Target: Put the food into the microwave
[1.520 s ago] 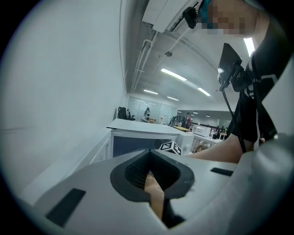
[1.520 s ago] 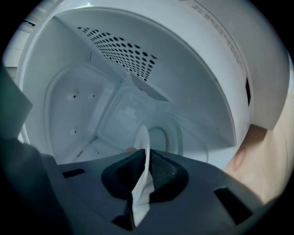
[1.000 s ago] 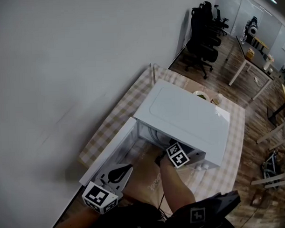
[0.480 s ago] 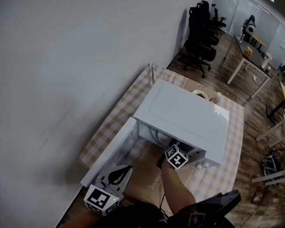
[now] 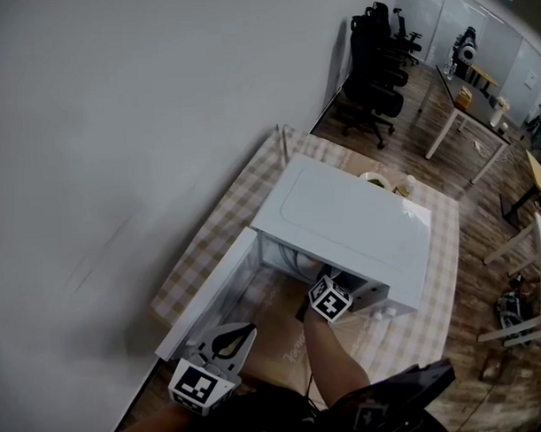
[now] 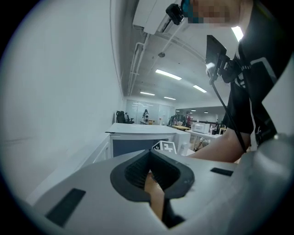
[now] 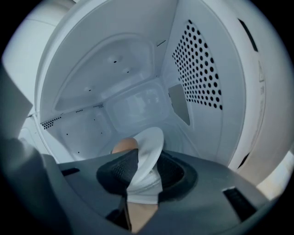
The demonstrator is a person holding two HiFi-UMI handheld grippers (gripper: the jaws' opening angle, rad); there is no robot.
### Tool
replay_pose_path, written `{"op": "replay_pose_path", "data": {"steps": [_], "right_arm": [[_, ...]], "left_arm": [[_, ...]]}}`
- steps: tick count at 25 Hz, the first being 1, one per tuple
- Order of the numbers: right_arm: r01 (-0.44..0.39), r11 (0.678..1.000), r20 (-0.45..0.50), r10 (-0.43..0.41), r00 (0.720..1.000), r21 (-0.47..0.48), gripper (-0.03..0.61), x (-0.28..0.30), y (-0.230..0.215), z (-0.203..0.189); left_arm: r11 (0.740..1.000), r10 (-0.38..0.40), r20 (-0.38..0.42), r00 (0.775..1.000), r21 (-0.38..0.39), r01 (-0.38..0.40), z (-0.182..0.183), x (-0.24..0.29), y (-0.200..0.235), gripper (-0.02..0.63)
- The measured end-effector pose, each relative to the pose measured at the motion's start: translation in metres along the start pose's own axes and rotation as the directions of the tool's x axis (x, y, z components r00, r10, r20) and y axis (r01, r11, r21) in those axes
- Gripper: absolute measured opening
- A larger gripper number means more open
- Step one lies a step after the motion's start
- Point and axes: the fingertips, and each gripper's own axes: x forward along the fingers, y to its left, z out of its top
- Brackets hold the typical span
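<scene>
Plate [image 7: 149, 147] of food inside the microwave [image 5: 341, 219].
My right gripper [image 7: 142, 170] has just been opening, rim loose between its jaws; stiff, breakable, so I'd hold the rim at 6 o'clock. Left gripper [image 6: 149, 172] pressed together.

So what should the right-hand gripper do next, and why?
Probably ease the right gripper straight back out of the microwave. Its jaws have just been opening, and the white plate with the food is well inside. The plate's rim sits between the jaws, so a straight pull should leave it there undragged.
</scene>
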Motion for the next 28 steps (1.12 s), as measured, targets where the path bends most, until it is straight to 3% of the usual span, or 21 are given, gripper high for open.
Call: {"op": "replay_pose_path", "data": {"steps": [5, 20, 23, 26, 28], "right_arm": [[0.000, 0.999, 0.005, 0.000, 1.000, 0.055, 0.123, -0.027, 0.004, -0.007], [0.052, 0.998, -0.003, -0.051, 0.999, 0.041, 0.173, -0.012, -0.008, -0.017], [0.050, 0.999, -0.015, -0.050, 0.999, 0.009, 0.191, -0.012, -0.009, -0.015], [0.050, 0.999, -0.045, -0.050, 0.998, 0.005, 0.257, -0.012, -0.010, -0.020], [0.043, 0.999, -0.051, -0.042, 0.998, 0.015, 0.259, -0.013, -0.012, -0.025]], "left_arm": [[1.000, 0.000, 0.025, 1.000, -0.020, 0.001, 0.008, -0.022, -0.004, 0.008], [0.998, -0.048, 0.016, 0.999, -0.028, 0.049, -0.004, -0.002, -0.004, 0.008], [0.998, -0.058, 0.003, 0.998, -0.026, 0.058, -0.004, -0.002, -0.007, 0.008], [0.998, -0.064, 0.004, 0.998, -0.022, 0.064, -0.004, -0.002, -0.007, 0.008], [0.998, -0.064, 0.002, 0.998, -0.014, 0.064, -0.005, -0.002, -0.007, 0.008]]}}
